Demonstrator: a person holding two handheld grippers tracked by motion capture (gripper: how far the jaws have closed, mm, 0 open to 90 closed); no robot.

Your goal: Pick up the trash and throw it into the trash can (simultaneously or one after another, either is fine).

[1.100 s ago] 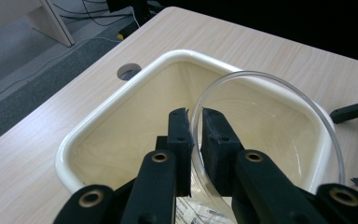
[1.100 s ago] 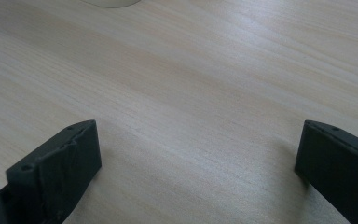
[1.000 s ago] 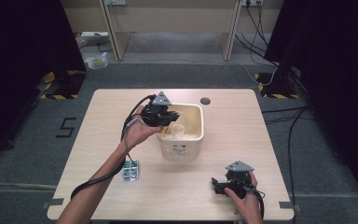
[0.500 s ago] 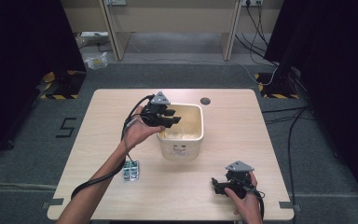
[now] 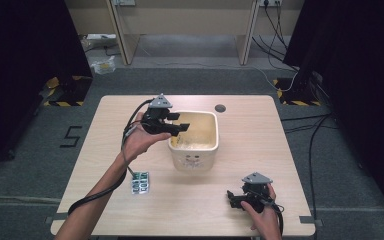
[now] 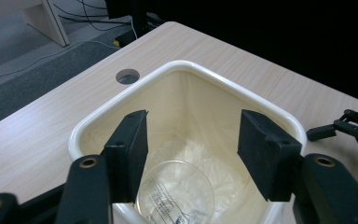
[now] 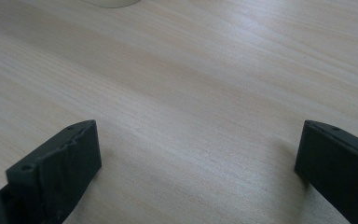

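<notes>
The left gripper [image 5: 179, 123] is being held open over the bin [image 5: 215, 131]; the right gripper [image 5: 234, 200] is being rested open on the table [image 5: 260, 130].

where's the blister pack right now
In the high view the blister pack lies flat on the table's near-left part, beside the person's left forearm.

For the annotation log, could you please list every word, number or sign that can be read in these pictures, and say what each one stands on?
"5": dark mark on the grey floor left of the table.
Print on the clear cup inside the cream bin: too small and blurred to read.
Dark marking on the bin's front wall: too small to read.
Blister pack on the table: no print can be read.
</notes>
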